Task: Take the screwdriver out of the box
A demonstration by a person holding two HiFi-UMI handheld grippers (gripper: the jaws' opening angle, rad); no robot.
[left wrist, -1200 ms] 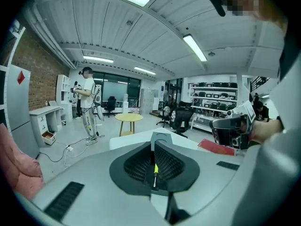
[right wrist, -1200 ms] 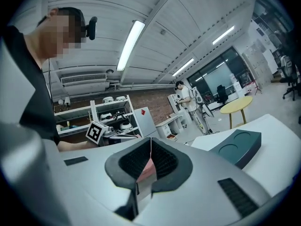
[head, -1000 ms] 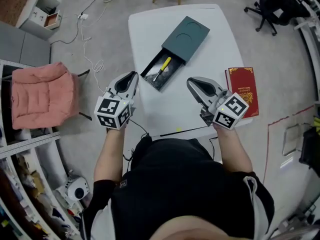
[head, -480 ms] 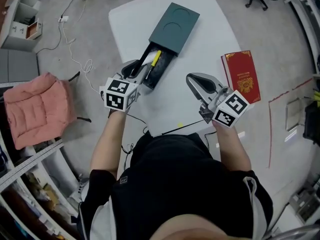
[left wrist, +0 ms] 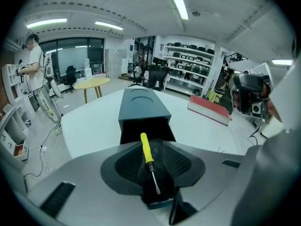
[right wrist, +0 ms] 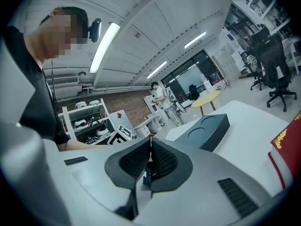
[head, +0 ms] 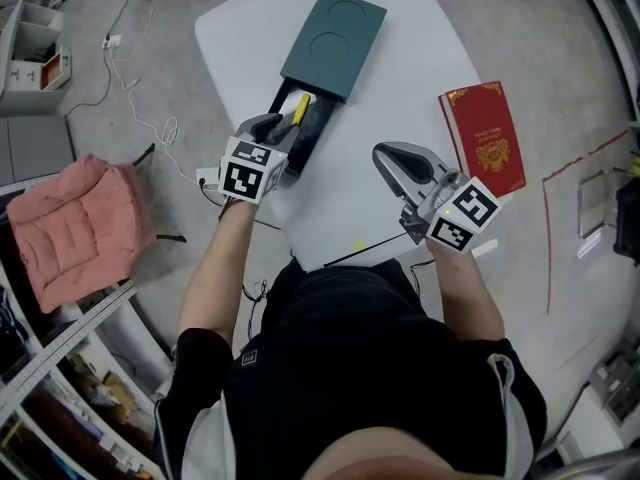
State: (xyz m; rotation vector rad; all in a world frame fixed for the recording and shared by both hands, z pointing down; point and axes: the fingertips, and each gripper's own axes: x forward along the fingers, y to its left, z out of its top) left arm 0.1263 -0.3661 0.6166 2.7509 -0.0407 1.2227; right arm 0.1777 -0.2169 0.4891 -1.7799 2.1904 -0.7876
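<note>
A dark green box [head: 333,43] lies on the white table [head: 400,88] with its black tray [head: 312,128] pulled out toward me. In the tray lies a screwdriver [head: 300,109] with a yellow handle. My left gripper [head: 270,128] tilts down over the tray's near end, its jaws opening. In the left gripper view the screwdriver [left wrist: 146,149] shows in the gap of the left gripper [left wrist: 153,168], and neither pad touches it. My right gripper [head: 385,158] hovers over bare table to the right, shut and empty. The right gripper view shows this right gripper [right wrist: 149,149] aimed past the box [right wrist: 207,131].
A red book [head: 485,138] lies at the table's right edge. A pink padded chair [head: 70,223] stands on the floor to the left, with cables [head: 150,108] near it. The left gripper view shows a person [left wrist: 35,65] standing far left by a round yellow table [left wrist: 91,83].
My left gripper has moved forward and down from the table's left edge to the open tray, and its jaws have parted. The right gripper has sunk a little.
</note>
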